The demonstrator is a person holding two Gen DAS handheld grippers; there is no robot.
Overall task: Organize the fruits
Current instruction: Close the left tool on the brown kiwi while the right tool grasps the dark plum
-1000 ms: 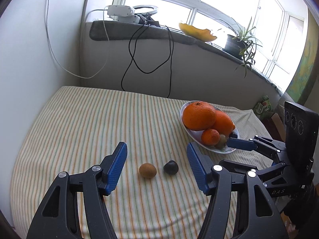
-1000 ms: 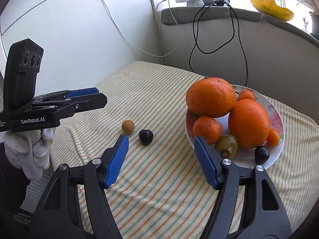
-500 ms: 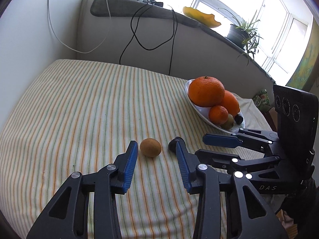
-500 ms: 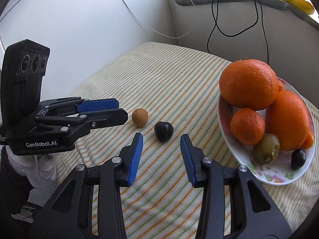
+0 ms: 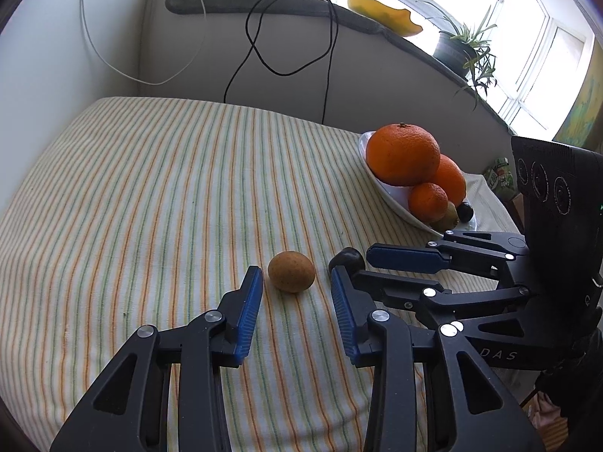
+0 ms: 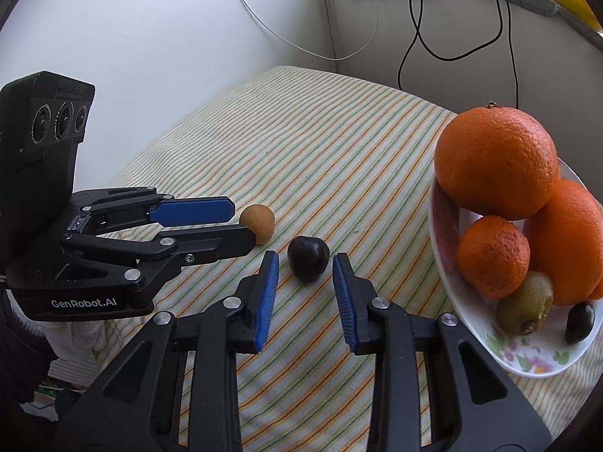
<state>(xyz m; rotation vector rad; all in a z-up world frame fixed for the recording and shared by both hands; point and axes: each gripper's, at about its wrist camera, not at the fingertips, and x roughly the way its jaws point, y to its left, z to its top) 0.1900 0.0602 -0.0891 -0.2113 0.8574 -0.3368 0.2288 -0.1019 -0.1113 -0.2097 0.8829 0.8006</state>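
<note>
- The left gripper (image 5: 296, 286) has come down and forward since a second ago, and its blue fingers (image 5: 247, 310) have narrowed; they now stand a little apart on either side of the small brown fruit (image 5: 291, 271), not touching it.
- The right gripper (image 6: 305, 271) has likewise closed in, its fingers (image 6: 267, 297) narrowed from wide to a modest gap that flanks the dark plum (image 6: 308, 257) without contact.
- Both loose fruits lie just beside each other on the striped cloth (image 5: 150, 196) over the worktop, in the same spots as before.
- The floral plate (image 6: 527, 358), near the loose pair on the right gripper's side, holds a large orange (image 6: 493, 162) on top, a second orange (image 6: 565, 241), a mandarin (image 6: 492, 256), a kiwi (image 6: 524, 301) and another dark plum (image 6: 580, 322), unchanged.
- The two grippers now sit much closer together, the right one's fingers beside the left one's.
</note>
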